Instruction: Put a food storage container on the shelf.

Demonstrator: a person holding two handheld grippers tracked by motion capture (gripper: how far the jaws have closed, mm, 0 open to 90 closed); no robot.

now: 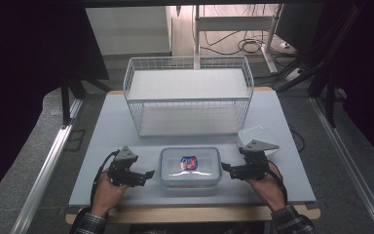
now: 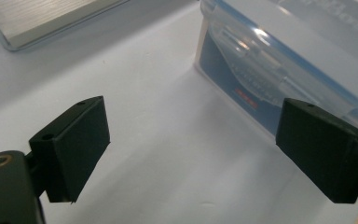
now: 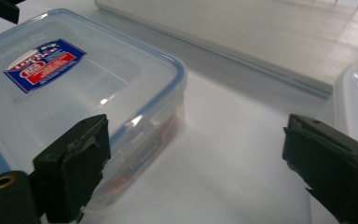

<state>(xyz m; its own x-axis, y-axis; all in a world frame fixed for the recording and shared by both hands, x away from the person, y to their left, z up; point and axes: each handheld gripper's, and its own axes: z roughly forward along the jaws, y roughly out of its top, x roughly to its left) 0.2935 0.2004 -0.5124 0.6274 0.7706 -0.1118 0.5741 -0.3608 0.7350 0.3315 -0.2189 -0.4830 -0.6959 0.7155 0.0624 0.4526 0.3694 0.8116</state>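
The left hand-held gripper (image 1: pixel 148 173) and right hand-held gripper (image 1: pixel 225 169) are held level, jaws apart, flanking the clear rectangular blue-sealed plastic container (image 1: pixel 190 166); its side latch (image 2: pixel 256 56) is seen in the left gripper view.

Open table (image 1: pixel 102 161) lies at nine o'clock of the lidded box (image 1: pixel 190 166), with bare strips between it and each claw. At twelve the wire rack (image 1: pixel 189 95) walls off the far side. At two a white container (image 1: pixel 258 139) crowds the right claw (image 1: pixel 230 170).
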